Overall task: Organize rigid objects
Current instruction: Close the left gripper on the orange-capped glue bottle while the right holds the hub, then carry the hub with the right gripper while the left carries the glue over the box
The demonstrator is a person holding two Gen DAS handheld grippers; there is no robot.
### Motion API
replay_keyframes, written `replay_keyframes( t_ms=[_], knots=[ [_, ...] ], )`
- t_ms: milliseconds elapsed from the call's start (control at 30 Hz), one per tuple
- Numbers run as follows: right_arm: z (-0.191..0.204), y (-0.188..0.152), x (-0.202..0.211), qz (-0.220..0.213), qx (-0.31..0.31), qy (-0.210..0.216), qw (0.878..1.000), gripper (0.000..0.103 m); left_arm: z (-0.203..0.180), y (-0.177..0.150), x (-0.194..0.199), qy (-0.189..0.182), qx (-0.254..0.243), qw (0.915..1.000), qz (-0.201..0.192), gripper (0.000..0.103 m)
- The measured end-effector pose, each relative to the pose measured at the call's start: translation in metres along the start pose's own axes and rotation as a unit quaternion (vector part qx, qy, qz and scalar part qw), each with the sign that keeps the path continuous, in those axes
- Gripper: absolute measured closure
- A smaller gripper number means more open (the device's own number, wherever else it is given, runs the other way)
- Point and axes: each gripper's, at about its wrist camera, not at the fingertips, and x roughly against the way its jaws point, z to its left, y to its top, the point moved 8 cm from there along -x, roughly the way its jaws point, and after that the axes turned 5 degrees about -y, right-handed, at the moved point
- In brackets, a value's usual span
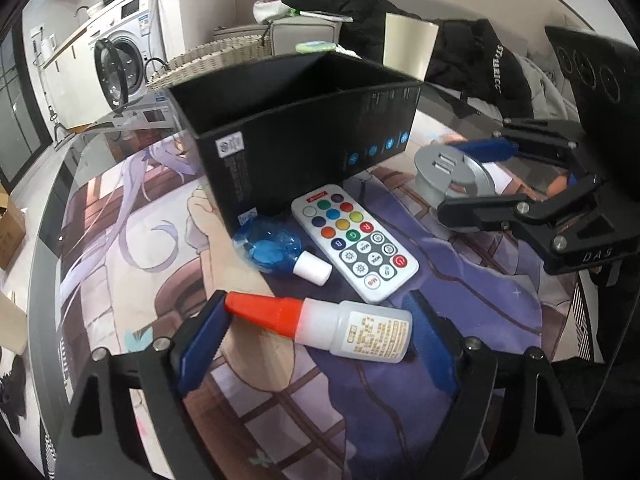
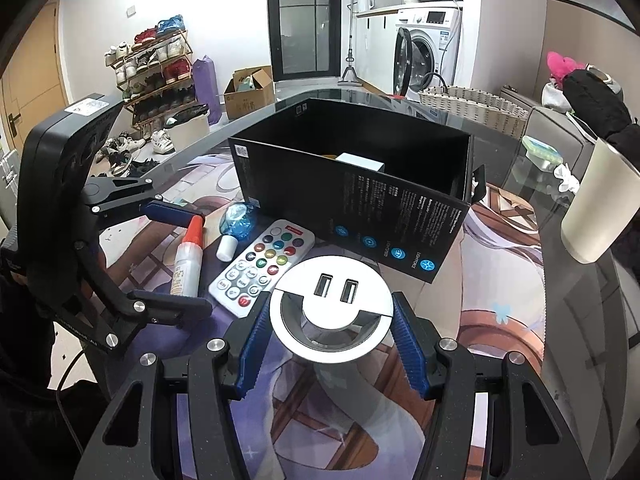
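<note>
A glue bottle point(image 1: 340, 326) with an orange cap lies on the desk mat between the open fingers of my left gripper point(image 1: 320, 340); the jaws stand around it without clamping it. It also shows in the right wrist view point(image 2: 186, 258). A silver round USB hub point(image 2: 330, 308) sits between the open blue pads point(image 2: 408, 346) of my right gripper point(image 2: 330, 344), apart from them. A white remote point(image 1: 354, 242) and a blue bottle point(image 1: 276, 250) lie in front of the open black box point(image 1: 304, 120), which holds a white item point(image 2: 360, 162).
A beige cup point(image 2: 592, 208) stands at the right on the glass table. A wicker basket point(image 2: 472, 108), a washing machine point(image 2: 428, 48), a shoe rack point(image 2: 160, 76) and a cardboard box point(image 2: 248, 92) lie beyond the table. Dark clothing point(image 1: 400, 28) is piled behind the box.
</note>
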Motion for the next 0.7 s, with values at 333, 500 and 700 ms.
replay_keyframes(
  t_ms=[333, 500, 700],
  knots=[
    [-0.003, 0.002, 0.012, -0.017, -0.006, -0.004, 1.000, 0.044, 0.007, 0.021, 0.027, 0.016, 0.031, 0.9979, -0.054, 0.017],
    [-0.007, 0.009, 0.018, -0.032, -0.010, -0.003, 0.999, 0.044, 0.010, 0.041, 0.035, 0.021, 0.051, 0.9947, -0.087, 0.017],
    [-0.010, 0.023, 0.023, -0.050, -0.006, -0.004, 0.999, 0.044, 0.013, 0.064, 0.043, 0.029, 0.064, 0.9903, -0.120, 0.017]
  ],
)
